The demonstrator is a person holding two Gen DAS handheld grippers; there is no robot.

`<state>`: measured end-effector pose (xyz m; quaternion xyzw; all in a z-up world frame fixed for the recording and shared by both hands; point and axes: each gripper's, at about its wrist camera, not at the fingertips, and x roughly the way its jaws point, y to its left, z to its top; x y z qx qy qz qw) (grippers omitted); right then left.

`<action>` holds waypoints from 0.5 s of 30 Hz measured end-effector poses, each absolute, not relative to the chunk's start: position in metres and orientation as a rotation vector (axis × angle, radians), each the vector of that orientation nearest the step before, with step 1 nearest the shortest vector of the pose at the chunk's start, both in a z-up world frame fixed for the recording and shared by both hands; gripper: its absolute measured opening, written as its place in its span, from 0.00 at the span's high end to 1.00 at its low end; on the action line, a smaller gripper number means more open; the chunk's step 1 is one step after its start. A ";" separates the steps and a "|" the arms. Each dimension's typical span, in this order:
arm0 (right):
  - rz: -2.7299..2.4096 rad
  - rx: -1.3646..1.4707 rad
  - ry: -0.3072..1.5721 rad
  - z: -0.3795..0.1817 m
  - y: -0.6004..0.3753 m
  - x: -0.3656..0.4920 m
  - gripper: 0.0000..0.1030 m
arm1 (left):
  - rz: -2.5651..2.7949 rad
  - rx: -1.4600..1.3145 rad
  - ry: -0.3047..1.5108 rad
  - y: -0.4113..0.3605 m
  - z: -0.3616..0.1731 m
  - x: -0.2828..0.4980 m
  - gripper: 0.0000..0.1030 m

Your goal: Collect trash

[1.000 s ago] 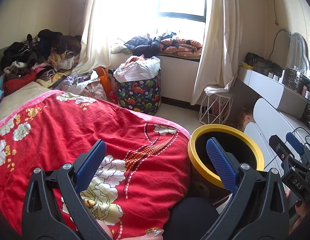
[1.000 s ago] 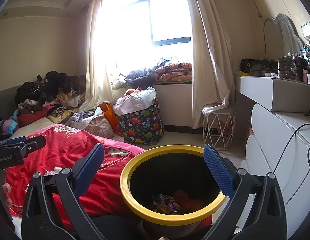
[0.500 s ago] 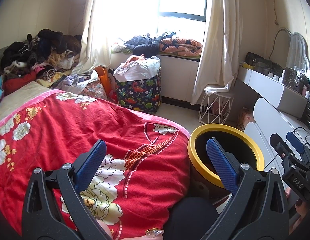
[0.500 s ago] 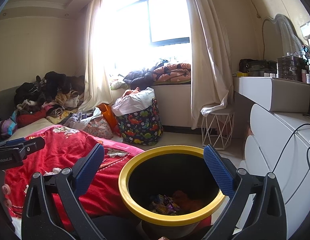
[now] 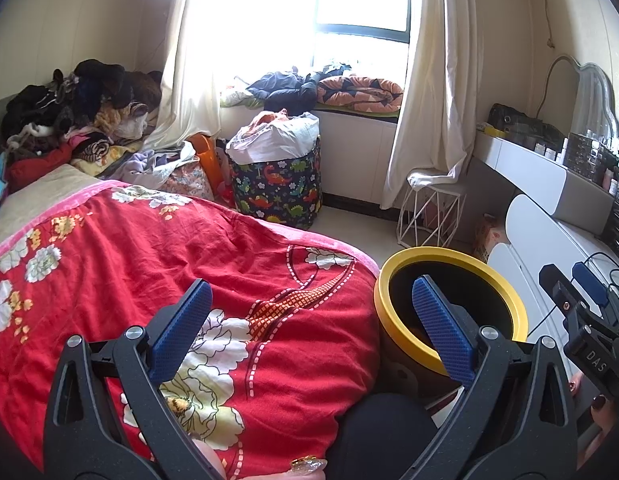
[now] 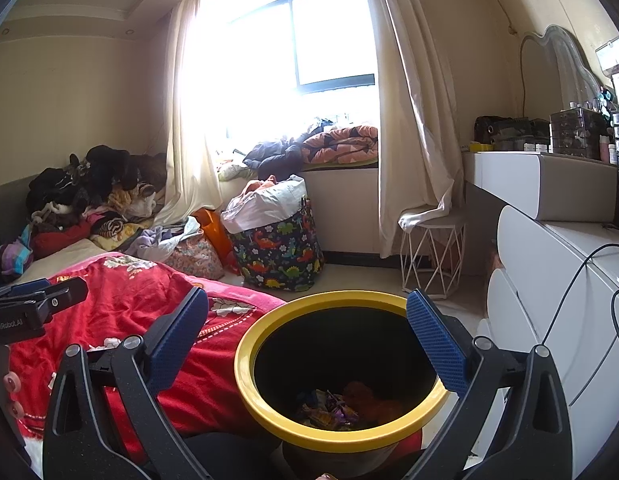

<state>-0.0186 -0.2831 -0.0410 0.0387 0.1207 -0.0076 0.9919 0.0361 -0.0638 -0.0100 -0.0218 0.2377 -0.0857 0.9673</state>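
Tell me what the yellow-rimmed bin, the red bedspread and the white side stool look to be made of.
Bin: probably plastic, with a smooth, evenly coloured yellow rim and a dark matt inside. Red bedspread: woven fabric, likely cotton, since it creases softly and carries a printed flower pattern. Side stool: thin white wire, probably painted metal, forming an open geometric frame.

One round black bin with a yellow rim (image 6: 341,436), one red floral quilt (image 5: 157,264), one dinosaur-print fabric hamper (image 6: 279,254), one white wire-frame stool (image 6: 431,254), two cream curtains (image 6: 409,120), two blue-padded tongs (image 6: 307,334)
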 end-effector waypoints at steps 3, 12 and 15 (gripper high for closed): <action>-0.014 0.078 0.243 -0.040 -0.284 -0.018 0.06 | -0.173 -0.046 0.482 -0.063 -0.010 0.036 0.11; 0.053 0.082 0.246 -0.028 -0.264 -0.005 0.06 | -0.082 -0.112 0.543 -0.035 -0.018 0.045 0.11; 0.171 0.074 0.253 -0.015 -0.233 0.010 0.06 | 0.048 -0.151 0.572 0.005 -0.023 0.050 0.11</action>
